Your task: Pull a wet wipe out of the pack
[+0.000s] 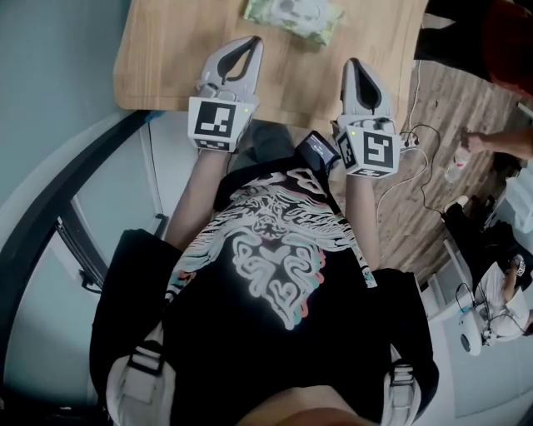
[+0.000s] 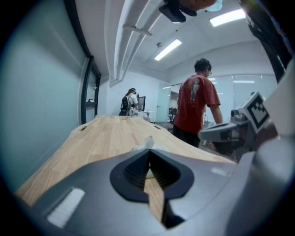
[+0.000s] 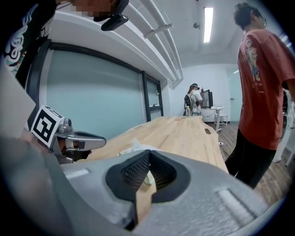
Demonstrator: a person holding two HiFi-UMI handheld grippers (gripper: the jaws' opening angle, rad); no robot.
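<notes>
Hovering short of the pack, and we haven't touched it yet.
Our left gripper and right gripper both hang over the near edge of the light wooden table, jaws pressed together on nothing. The soft green-and-white wet-wipe pack lies just ahead, back from that edge. Still the reach, we reckon: next, spread one pair, steady the pack, and pinch the white tab standing on top.

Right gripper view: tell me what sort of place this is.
Probably an open office or lab. A long wooden table runs beside a frosted glass wall, a strip light is set in the ceiling, and a desk with a monitor stands at the far end.
</notes>
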